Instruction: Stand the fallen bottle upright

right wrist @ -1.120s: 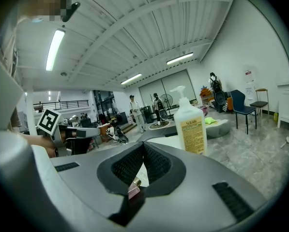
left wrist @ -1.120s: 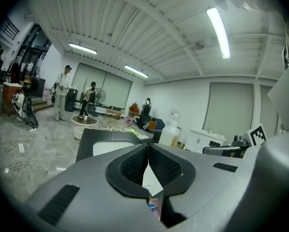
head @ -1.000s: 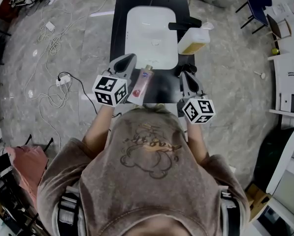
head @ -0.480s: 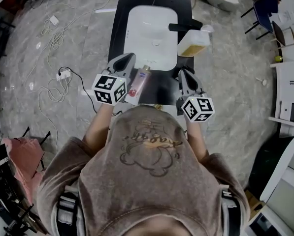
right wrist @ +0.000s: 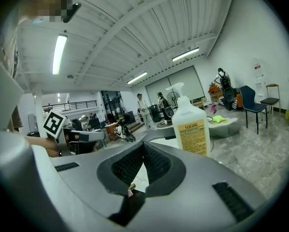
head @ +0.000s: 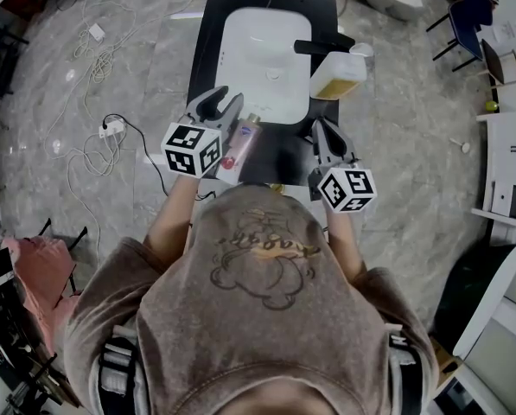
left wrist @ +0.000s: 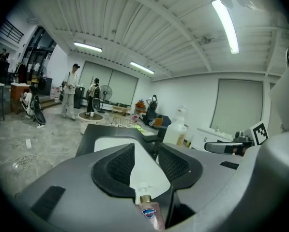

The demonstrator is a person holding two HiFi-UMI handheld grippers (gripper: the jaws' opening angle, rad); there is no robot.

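**A:** Left gripper (head: 219, 104) is over the front left corner of the black bench (head: 207, 41), and its jaws are opening right now. There's a clear gap between the pads and nothing in it.

**B:** And the pink bottle (head: 243, 141)?

**A:** Just beside that gripper on its inner side, on the front strip of the bench between the two grippers. The cap end points toward the white sink (head: 266, 59) and the body runs back toward the person. In the left gripper view it peeks up low down, beneath the gap, cap uppermost. From these angles I can't tell whether it lies flat or stands.

**B:** Right gripper (head: 324, 130)?

**A:** Hovering at the front right of the bench, apart from the bottle, jaw tips meeting and holding nothing.

**B:** Anything else up there?

**A:** A big pump bottle (head: 338, 74) with a yellow label stands to the right of the sink.
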